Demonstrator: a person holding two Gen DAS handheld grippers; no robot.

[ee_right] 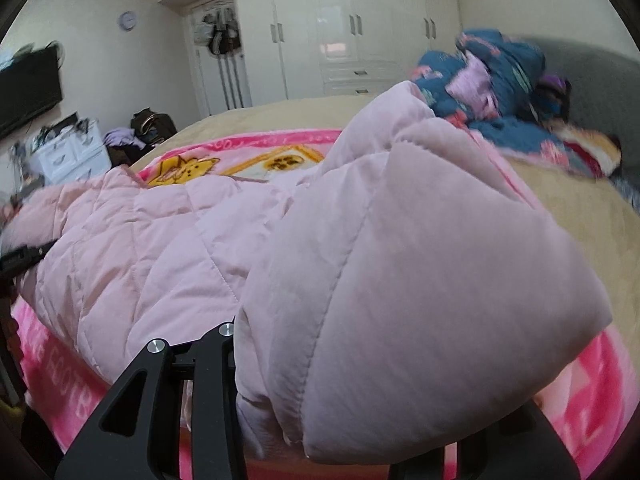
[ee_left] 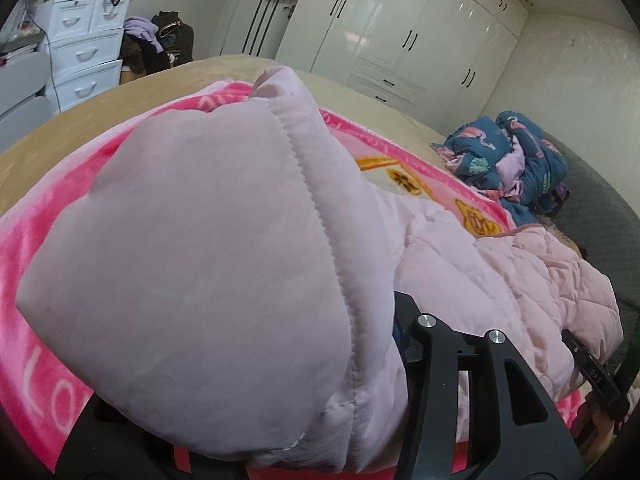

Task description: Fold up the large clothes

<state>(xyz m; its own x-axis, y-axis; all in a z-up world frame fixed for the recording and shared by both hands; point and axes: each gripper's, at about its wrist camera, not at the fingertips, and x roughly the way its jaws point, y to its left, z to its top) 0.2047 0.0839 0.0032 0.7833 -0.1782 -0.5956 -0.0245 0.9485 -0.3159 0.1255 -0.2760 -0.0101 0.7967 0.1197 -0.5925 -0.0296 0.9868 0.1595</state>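
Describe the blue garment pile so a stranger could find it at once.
Start at the beige bed in front of the white wardrobe. Past the pink blanket and the pale pink quilted coat, against the grey headboard, lies the crumpled pile. It alone is dark blue, with pink prints and lilac lining.

Soft even daylight, glare on the wardrobe [ee_left: 400,28], fisheye-bent edges, right view motion-blurred.

The left black two-finger gripper [ee_left: 320,420] points down at a slant, its fingers buried under a fold of pale pink quilted jacket [ee_left: 192,248] draped over them. The right black two-finger gripper [ee_right: 340,420] tilts down likewise, jaws hidden in the same padded cloth, which bulges up over them. In both wrist views only the black linkage arms behind the jaws show.
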